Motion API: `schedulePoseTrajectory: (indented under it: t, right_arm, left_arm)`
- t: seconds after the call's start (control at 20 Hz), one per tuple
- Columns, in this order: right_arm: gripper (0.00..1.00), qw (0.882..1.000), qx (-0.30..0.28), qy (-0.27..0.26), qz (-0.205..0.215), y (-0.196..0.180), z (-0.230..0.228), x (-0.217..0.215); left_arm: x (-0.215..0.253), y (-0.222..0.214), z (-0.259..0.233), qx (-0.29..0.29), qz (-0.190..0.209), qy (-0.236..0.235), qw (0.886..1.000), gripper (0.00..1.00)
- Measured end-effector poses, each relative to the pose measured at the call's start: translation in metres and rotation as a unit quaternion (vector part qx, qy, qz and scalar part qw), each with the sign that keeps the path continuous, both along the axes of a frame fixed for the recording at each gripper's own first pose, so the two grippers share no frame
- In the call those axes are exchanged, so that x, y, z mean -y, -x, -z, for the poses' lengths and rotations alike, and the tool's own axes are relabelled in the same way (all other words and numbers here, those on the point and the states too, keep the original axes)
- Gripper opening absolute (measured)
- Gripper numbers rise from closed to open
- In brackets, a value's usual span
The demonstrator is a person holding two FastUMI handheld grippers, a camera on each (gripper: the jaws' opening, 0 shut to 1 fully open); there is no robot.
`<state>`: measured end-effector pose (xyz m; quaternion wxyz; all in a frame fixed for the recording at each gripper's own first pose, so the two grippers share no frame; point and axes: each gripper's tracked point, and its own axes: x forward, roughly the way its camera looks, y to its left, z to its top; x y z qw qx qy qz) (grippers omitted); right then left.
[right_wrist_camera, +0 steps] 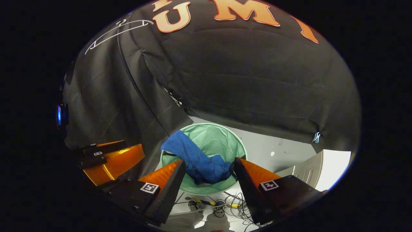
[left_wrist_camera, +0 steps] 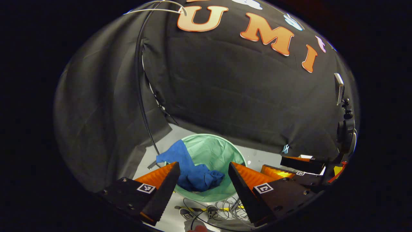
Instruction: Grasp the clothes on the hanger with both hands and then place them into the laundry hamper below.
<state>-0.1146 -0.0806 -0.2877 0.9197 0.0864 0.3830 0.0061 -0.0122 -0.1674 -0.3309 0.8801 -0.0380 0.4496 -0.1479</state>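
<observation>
Hanger (right_wrist_camera: 119, 27) hangs bare at upper left. Below, blue garment (left_wrist_camera: 193, 170) lies in the green laundry hamper (left_wrist_camera: 222, 151), one end draped over its left rim. Left gripper (left_wrist_camera: 202, 180) and right gripper (right_wrist_camera: 209, 177) hover above, jaws spread, grasping nothing.

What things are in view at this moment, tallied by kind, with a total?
Blue garment, lying in the hamper with part over its rim: 1
Green laundry hamper: 1
White hanger, bare, against the wall: 1
Tools, both open: 2, left tool and right tool
Shoes on the floor: 2
Total: 7
</observation>
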Motion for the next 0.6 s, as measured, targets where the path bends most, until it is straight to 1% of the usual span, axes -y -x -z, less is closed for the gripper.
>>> schedulePoseTrajectory:
  t: [0.1,0.25,0.35,0.45,0.6]
  right_arm:
    - [0.99,1.000,0.031,0.005,0.000,0.002,-0.029,0.001]
    - [0.98,0.997,0.074,0.033,0.003,0.004,-0.070,0.010]
    - [0.99,0.994,0.106,0.025,0.019,0.008,-0.105,0.005]
    - [0.98,0.989,0.141,0.020,0.039,0.014,-0.142,0.005]
    - [0.98,0.976,0.205,0.027,0.061,0.026,-0.203,0.006]
  left_arm:
    - [-0.008,-0.005,-0.027,0.024,-0.010,0.011,1.000,0.96]
    - [-0.013,-0.016,-0.072,0.058,-0.027,0.038,0.997,0.96]
    - [-0.025,-0.022,-0.098,0.088,-0.032,0.039,0.995,0.96]
    - [-0.037,-0.032,-0.126,0.128,-0.032,0.033,0.991,0.96]
    - [-0.039,-0.046,-0.178,0.192,-0.029,0.031,0.981,0.95]
